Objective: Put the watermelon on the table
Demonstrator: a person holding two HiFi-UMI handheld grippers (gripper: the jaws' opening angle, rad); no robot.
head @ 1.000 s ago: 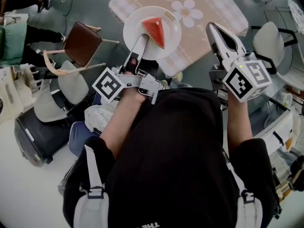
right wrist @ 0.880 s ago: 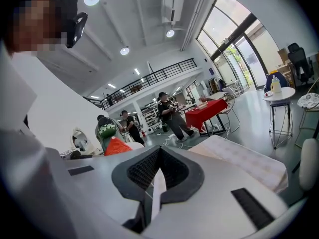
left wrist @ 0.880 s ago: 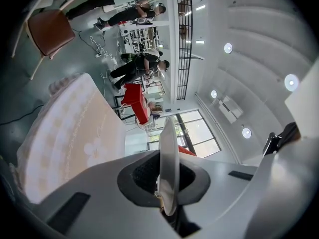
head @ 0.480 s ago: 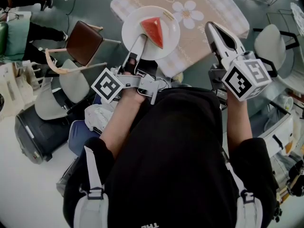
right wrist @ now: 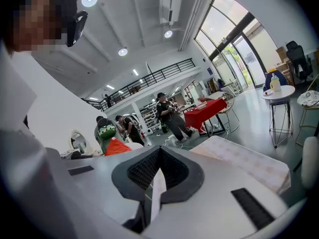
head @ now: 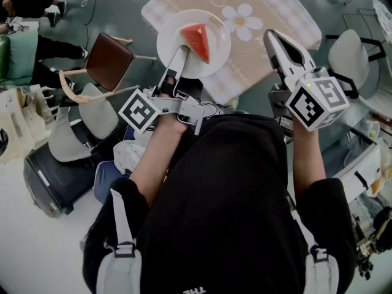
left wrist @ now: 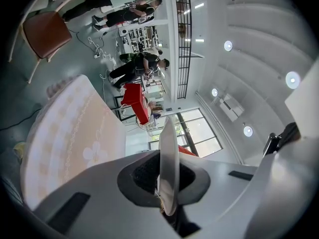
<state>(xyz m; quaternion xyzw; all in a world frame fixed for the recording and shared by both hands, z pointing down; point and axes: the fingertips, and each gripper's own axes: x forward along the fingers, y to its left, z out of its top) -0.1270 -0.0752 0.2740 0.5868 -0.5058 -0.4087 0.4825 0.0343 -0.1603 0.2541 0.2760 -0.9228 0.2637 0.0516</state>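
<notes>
A red watermelon wedge (head: 198,40) lies on a white plate (head: 171,32). My left gripper (head: 180,52) is shut on the plate's near rim and holds it level over the near left corner of the table (head: 275,5), which has a beige checked cloth with a flower print. In the left gripper view the plate (left wrist: 168,153) shows edge-on between the pads, with the watermelon (left wrist: 186,151) behind it. My right gripper (head: 272,35) hovers to the right of the plate over the table's near edge, shut and holding nothing. In the right gripper view the watermelon (right wrist: 116,146) shows at the left.
A brown-seated chair (head: 107,57) stands left of the table, with white chairs (head: 345,51) at the right. A dark suitcase (head: 55,176) and bags lie on the floor at lower left. Several people, a red-covered table (right wrist: 209,108) and a small round table (right wrist: 279,94) stand farther off.
</notes>
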